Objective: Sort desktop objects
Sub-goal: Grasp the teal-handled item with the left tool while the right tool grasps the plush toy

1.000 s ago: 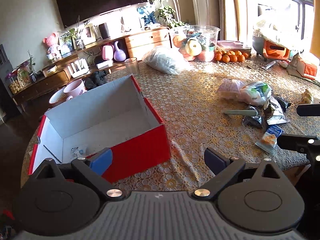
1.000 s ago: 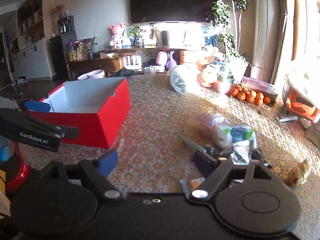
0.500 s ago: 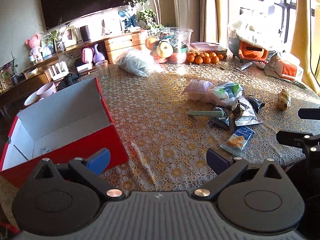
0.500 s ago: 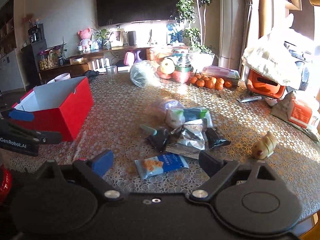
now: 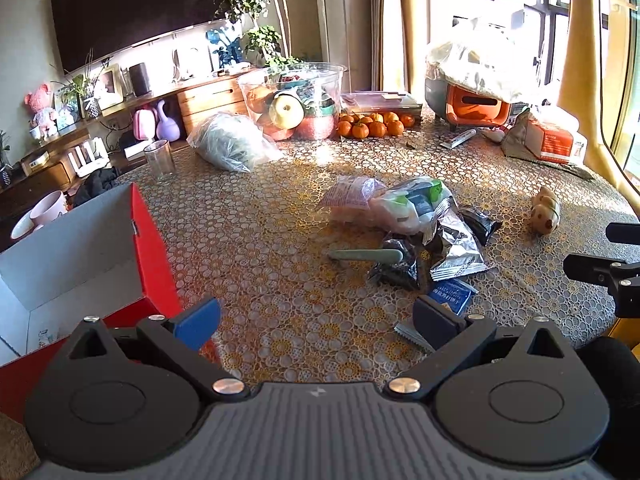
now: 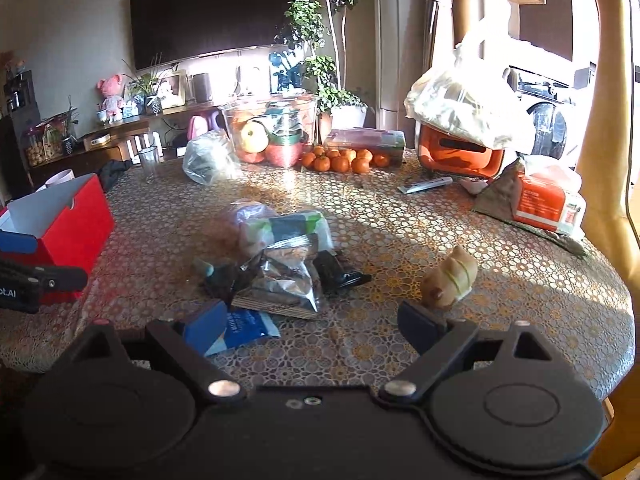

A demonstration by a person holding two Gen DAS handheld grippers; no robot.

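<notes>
A flat blue snack packet (image 6: pixel 244 326) lies at the near edge of the bench (image 6: pixel 400 216), just in front of a heap of foil wrappers (image 6: pixel 280 280); it looks light, thin and crinkly, likely best pinched by one free edge. The right gripper (image 6: pixel 312 320) hovers over it, jaws wide apart and empty. The left gripper (image 5: pixel 316 316), jaws likewise apart, hangs beside the red box (image 5: pixel 156 256).
</notes>
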